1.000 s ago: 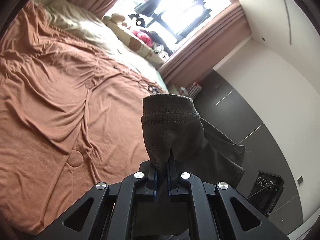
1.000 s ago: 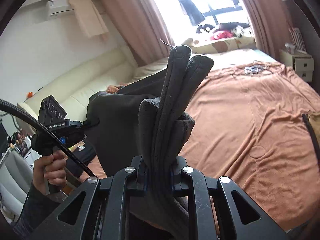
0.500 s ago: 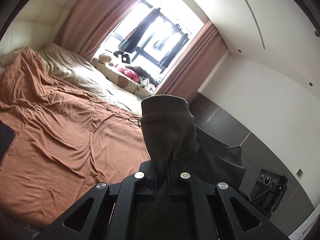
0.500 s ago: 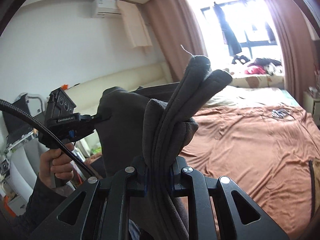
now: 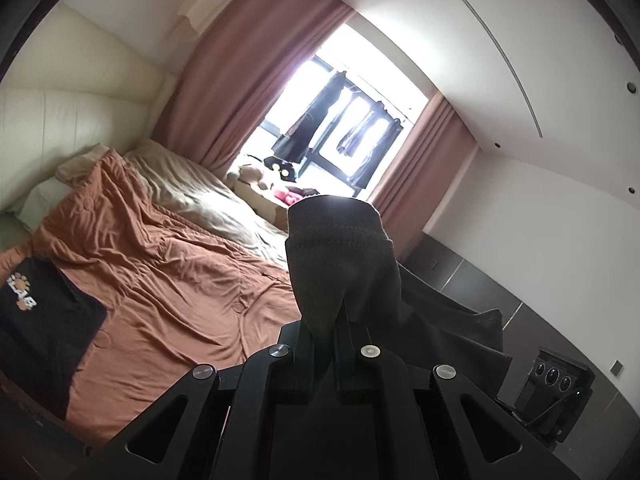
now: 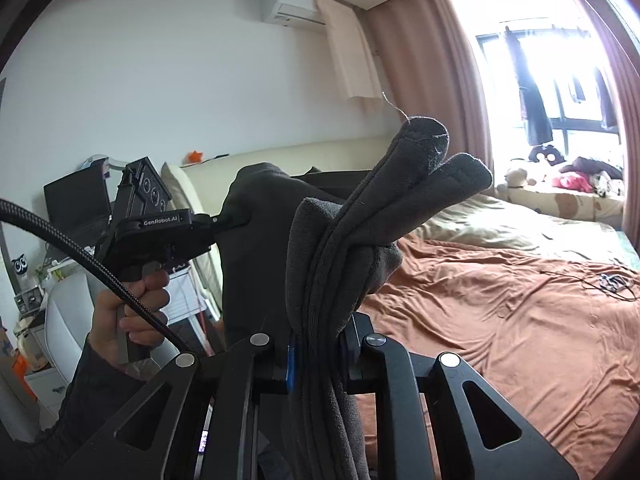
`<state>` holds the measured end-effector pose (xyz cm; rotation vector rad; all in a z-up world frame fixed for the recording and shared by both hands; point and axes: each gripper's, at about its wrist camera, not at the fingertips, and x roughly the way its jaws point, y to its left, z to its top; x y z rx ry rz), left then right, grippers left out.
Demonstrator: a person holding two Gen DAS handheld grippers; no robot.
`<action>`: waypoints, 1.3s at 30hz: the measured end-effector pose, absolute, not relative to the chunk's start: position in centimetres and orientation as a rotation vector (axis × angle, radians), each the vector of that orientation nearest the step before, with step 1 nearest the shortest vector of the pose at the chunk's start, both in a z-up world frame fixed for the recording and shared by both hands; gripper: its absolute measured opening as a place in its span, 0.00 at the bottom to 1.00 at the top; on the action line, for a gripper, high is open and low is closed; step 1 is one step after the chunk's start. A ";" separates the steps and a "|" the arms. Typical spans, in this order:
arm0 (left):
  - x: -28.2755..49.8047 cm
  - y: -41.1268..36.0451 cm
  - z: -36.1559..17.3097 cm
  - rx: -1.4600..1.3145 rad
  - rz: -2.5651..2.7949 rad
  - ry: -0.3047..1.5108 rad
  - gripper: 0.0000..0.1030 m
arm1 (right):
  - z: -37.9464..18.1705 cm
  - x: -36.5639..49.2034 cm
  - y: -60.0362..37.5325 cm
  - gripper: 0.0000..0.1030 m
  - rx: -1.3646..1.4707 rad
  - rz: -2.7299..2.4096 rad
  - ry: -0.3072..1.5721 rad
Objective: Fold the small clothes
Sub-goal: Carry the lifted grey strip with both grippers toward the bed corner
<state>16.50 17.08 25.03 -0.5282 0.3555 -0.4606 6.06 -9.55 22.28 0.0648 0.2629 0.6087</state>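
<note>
A dark grey fleece garment (image 5: 340,264) hangs in the air between both grippers, above the bed. My left gripper (image 5: 324,332) is shut on a stitched hem edge that stands up past its fingers. In the right wrist view my right gripper (image 6: 320,336) is shut on a thick bunch of folded layers of the garment (image 6: 380,220). That view also shows the left gripper (image 6: 236,222) at the left, held by a hand (image 6: 132,308) and clamped on the cloth's other end. The lower part of the garment is hidden behind the gripper bodies.
A bed with a rumpled brown cover (image 5: 168,280) lies below and ahead. A black T-shirt with an orange print (image 5: 36,320) lies on its left part. A thin cable (image 6: 608,280) lies on the cover. Plush toys (image 6: 560,172) sit by the window; a cream headboard (image 5: 60,120) stands on the left.
Both grippers have risen and tilted up with the garment still clamped; the views swung from the bed toward the window and walls. The black T-shirt has come into the left view.
</note>
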 end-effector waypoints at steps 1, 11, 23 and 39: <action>16.3 18.3 25.1 -0.526 -0.443 0.349 0.06 | 22.2 6.7 -9.4 0.12 0.059 0.617 0.267; 16.4 28.8 23.1 -0.530 -0.283 0.327 0.06 | 20.2 14.9 -4.4 0.12 0.031 0.746 0.315; 19.1 38.8 19.1 -0.529 -0.149 0.343 0.06 | 16.9 22.3 1.1 0.11 -0.006 0.825 0.379; 24.7 48.0 13.7 -0.560 0.020 0.391 0.06 | 10.7 34.1 4.8 0.11 -0.022 0.881 0.487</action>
